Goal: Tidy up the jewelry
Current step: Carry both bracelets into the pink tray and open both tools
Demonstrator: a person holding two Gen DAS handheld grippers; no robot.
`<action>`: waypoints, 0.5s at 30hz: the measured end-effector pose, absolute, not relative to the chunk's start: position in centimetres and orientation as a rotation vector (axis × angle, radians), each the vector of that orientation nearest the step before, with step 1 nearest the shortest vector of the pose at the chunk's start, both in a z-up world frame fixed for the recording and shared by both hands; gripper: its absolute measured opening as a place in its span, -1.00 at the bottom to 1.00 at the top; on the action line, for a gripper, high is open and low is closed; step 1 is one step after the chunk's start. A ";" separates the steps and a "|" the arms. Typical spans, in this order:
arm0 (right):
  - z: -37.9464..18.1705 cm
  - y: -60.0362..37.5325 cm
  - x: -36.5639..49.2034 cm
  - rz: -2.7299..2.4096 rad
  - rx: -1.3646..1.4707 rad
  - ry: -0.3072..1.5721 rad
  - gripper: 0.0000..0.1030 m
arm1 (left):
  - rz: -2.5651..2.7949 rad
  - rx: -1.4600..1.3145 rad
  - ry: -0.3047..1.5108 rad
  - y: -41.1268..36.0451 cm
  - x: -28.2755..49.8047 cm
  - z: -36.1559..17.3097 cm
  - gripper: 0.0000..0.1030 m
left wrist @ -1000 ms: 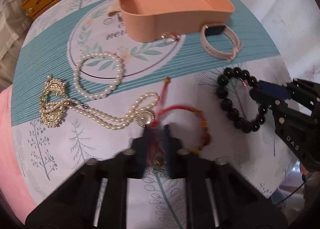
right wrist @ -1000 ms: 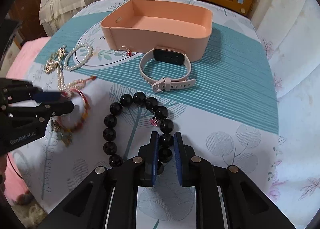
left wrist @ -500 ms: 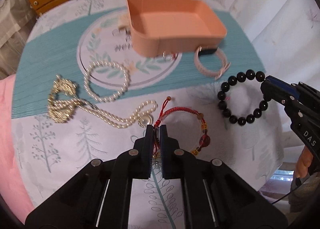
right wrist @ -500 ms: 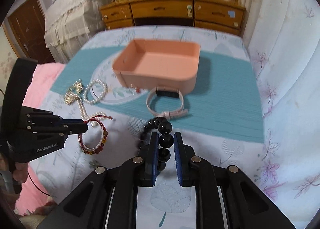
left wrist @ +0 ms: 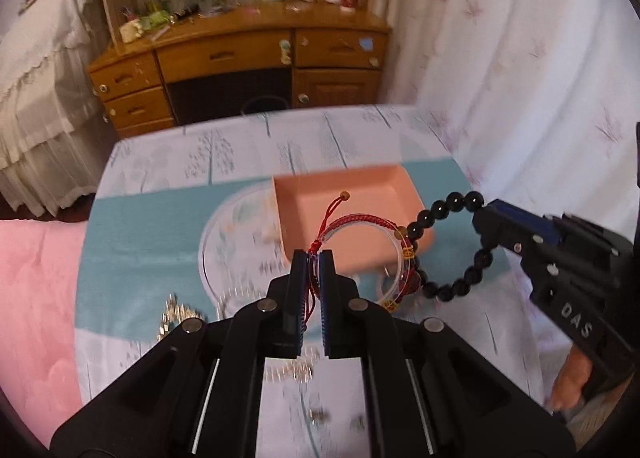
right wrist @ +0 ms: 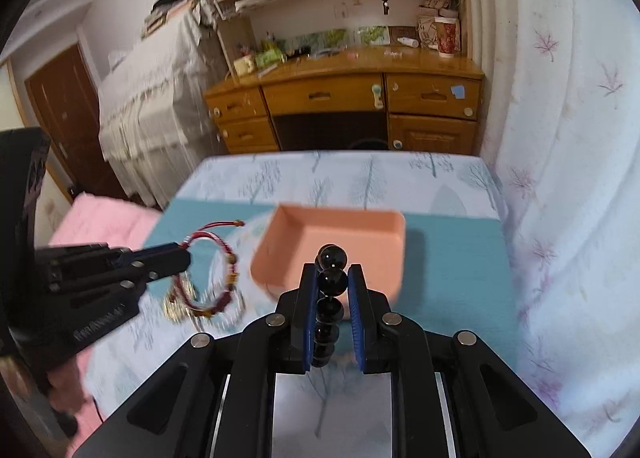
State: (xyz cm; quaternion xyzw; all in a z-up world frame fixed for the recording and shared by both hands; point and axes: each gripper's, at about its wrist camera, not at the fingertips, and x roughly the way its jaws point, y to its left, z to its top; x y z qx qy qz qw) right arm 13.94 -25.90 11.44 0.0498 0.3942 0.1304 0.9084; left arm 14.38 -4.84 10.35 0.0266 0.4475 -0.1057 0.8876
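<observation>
My left gripper (left wrist: 313,258) is shut on a red cord bracelet (left wrist: 360,223) with coloured beads and holds it in the air in front of the pink tray (left wrist: 408,201). My right gripper (right wrist: 331,272) is shut on a black bead bracelet (right wrist: 331,281), also lifted above the table, just before the pink tray (right wrist: 384,225). The right gripper (left wrist: 486,213) and black bracelet (left wrist: 456,199) show at the right of the left wrist view. The left gripper (right wrist: 182,258) and red bracelet (right wrist: 224,246) show at the left of the right wrist view.
A gold chain (left wrist: 176,316) and pearls, blurred, lie on the patterned cloth below my left gripper. A wooden desk with drawers (right wrist: 344,101) stands beyond the table. A white curtain (right wrist: 560,137) hangs on the right. Pink bedding (left wrist: 36,298) lies at the left.
Both grippers have risen well above the table, each carrying its bracelet, and have come in toward the pink tray. The views now look out over the room.
</observation>
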 end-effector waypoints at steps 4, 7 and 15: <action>10.6 -25.5 18.1 0.278 0.192 0.814 -0.72 | -0.126 0.062 0.927 -5.5 17.6 8.7 -0.92; 8.5 -24.9 21.2 0.285 0.251 0.852 -0.72 | -0.101 0.031 0.937 -5.4 19.8 6.7 -0.92; 0.7 -24.9 26.0 0.235 0.310 1.022 -0.69 | -0.134 0.001 0.961 -6.5 22.6 3.0 -0.92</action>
